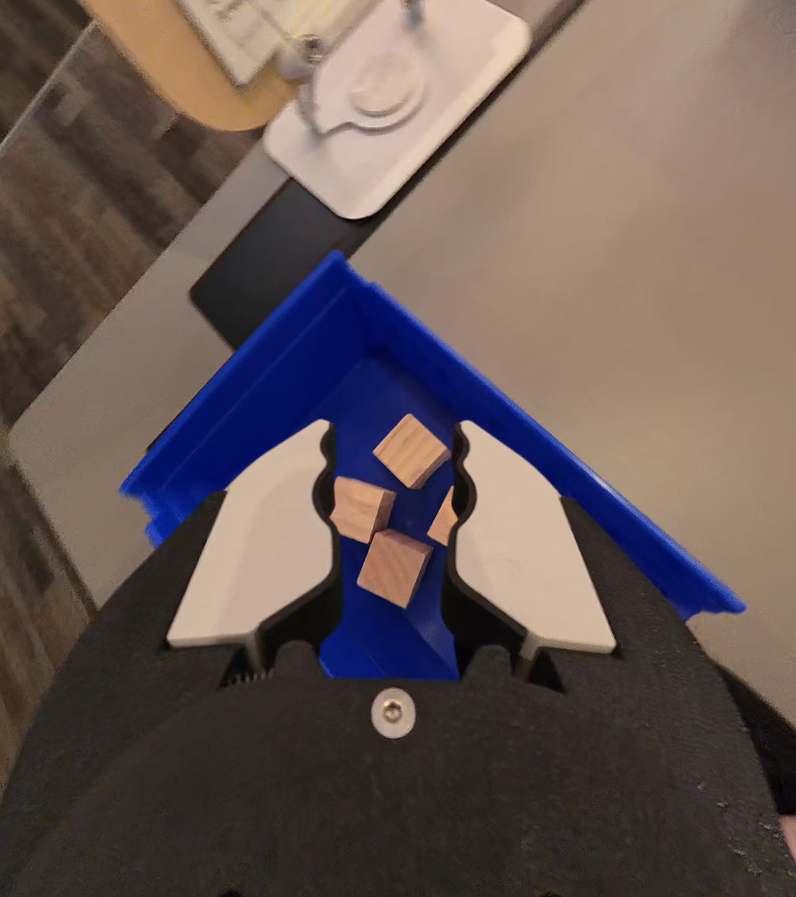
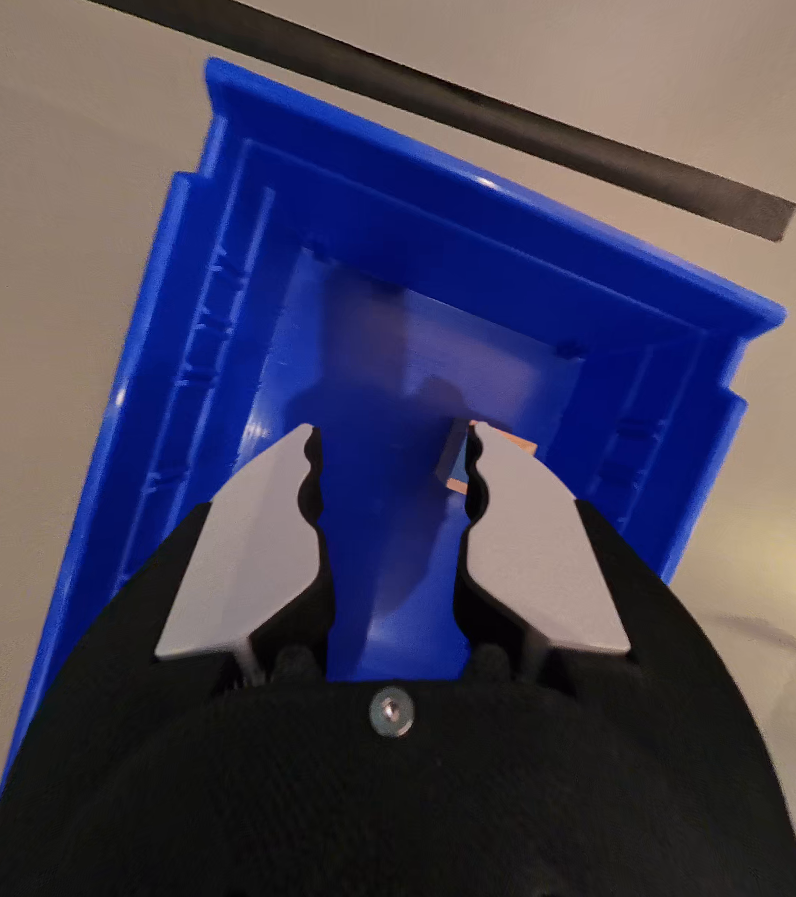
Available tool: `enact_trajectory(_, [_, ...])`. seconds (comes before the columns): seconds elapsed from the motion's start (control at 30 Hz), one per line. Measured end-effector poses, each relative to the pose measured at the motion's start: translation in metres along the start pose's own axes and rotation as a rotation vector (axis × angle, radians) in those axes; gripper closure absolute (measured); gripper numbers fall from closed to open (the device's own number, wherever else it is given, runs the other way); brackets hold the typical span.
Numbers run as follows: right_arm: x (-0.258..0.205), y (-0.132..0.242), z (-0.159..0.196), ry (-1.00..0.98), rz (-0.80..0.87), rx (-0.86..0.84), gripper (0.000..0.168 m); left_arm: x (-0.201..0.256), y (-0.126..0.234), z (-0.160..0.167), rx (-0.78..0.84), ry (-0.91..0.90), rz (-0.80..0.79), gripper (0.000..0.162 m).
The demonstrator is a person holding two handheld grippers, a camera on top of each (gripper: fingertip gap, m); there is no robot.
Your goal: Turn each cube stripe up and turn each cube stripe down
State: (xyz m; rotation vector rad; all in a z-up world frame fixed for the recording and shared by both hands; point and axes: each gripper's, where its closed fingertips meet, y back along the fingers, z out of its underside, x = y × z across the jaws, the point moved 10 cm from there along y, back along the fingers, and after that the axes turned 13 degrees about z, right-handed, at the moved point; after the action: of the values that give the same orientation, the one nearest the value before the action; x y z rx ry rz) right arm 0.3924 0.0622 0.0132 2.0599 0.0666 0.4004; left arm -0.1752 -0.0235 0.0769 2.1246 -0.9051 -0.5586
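In the left wrist view, several plain wooden cubes lie in a blue bin (image 1: 434, 349): one farthest (image 1: 411, 450), one at the left finger (image 1: 362, 508), one nearest (image 1: 395, 567), and one half hidden behind the right finger (image 1: 444, 519). No stripe shows on them. My left gripper (image 1: 393, 427) is open above them and holds nothing. In the right wrist view, my right gripper (image 2: 393, 429) is open over a blue bin (image 2: 483, 218). A wooden cube with a blue face (image 2: 456, 458) lies on the bin floor, partly hidden behind the right finger.
The bins stand on a pale grey table (image 1: 629, 242). A white tray with a white object (image 1: 396, 102) and a dark strip (image 1: 269, 281) lie at the far table edge. A dark strip (image 2: 580, 155) runs behind the right bin. Wood-pattern floor (image 1: 22, 242) lies left.
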Motion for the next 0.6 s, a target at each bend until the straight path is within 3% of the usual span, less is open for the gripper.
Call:
enact_trajectory(0.03, [-0.001,0.001,0.0,0.005,-0.009,0.006,0.109,0.001,-0.009,0.003,-0.015,-0.059,0.046,0.119])
enact_trajectory(0.17, [-0.002,0.001,0.0,0.026,0.005,0.006,0.109,-0.01,-0.04,0.019,-0.131,-0.051,0.114,0.107])
enact_trajectory(0.37, [-0.006,-0.003,-0.001,0.056,0.007,-0.008,0.109,-0.031,-0.074,0.031,-0.236,0.087,0.115,0.106])
enact_trajectory(0.6, [-0.011,-0.009,0.002,0.087,-0.013,-0.057,0.109,-0.024,-0.095,0.04,-0.319,-0.08,0.175,0.104])
